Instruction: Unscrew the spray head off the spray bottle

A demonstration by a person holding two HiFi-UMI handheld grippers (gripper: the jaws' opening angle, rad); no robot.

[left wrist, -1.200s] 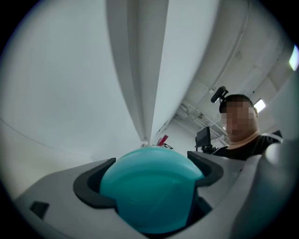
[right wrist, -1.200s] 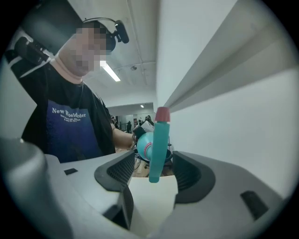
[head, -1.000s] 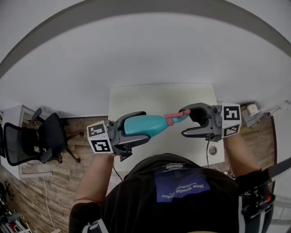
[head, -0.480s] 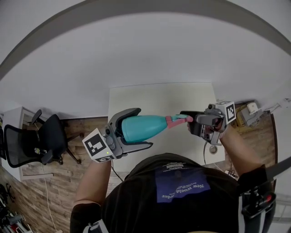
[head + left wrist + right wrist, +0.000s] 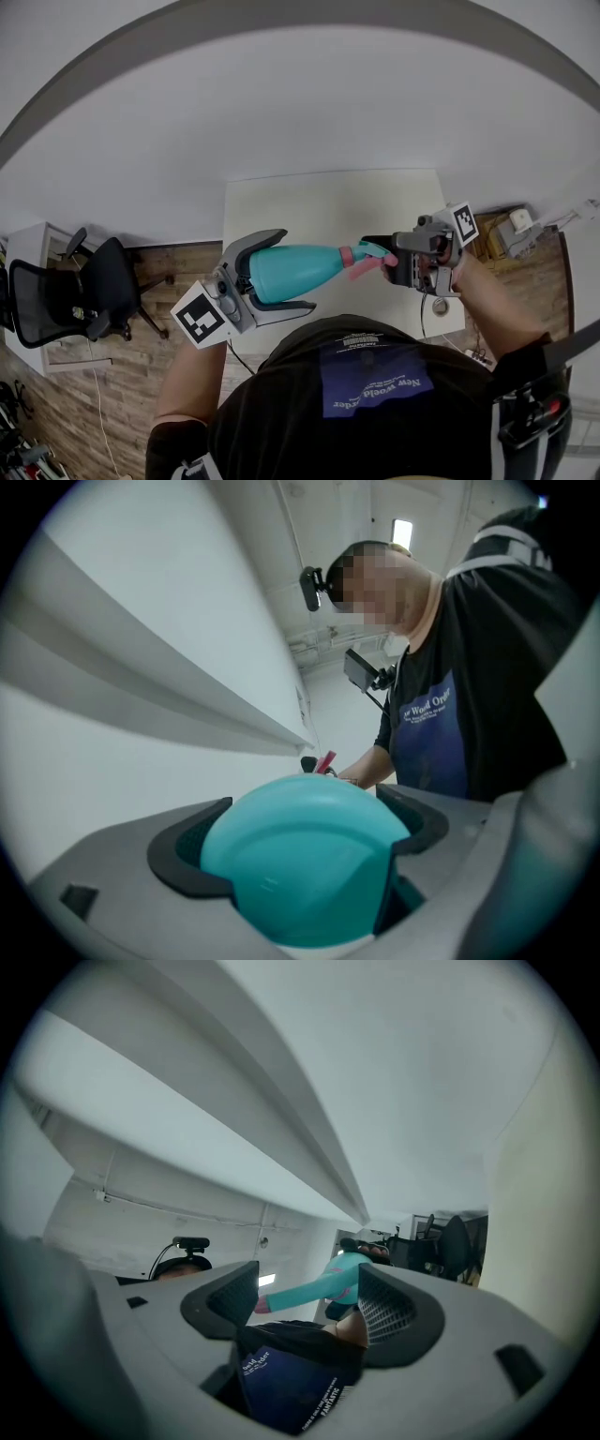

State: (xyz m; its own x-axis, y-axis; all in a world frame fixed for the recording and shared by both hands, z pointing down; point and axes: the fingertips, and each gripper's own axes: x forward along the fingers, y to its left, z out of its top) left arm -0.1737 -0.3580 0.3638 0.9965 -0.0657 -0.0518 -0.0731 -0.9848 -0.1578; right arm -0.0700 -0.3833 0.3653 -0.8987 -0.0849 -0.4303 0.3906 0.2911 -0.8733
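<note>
Over white table point(image 5: 328, 202), left claw point(image 5: 296, 268) grips spray bottle point(image 5: 323, 262).

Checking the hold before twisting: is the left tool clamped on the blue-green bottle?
Yes, in the left gripper view the left tool has both jaws pressed against the rounded body of the bottle.

The bottle point(image 5: 298, 270) is teal, and its spray head point(image 5: 359, 255) pink with a teal tip. The left gripper point(image 5: 295, 269) is grey, its fingers point(image 5: 122, 883) lined with black pads, and its cube point(image 5: 199, 317) shows black-and-white squares. Beyond the bottle the worktop point(image 5: 328, 202) is cream. Left of the bottle a black chair point(image 5: 66, 295) stands on a brown wood-plank floor point(image 5: 112, 394). Below the bottle, a black shirt point(image 5: 281, 403) bears a blue patch point(image 5: 375, 382).
</note>
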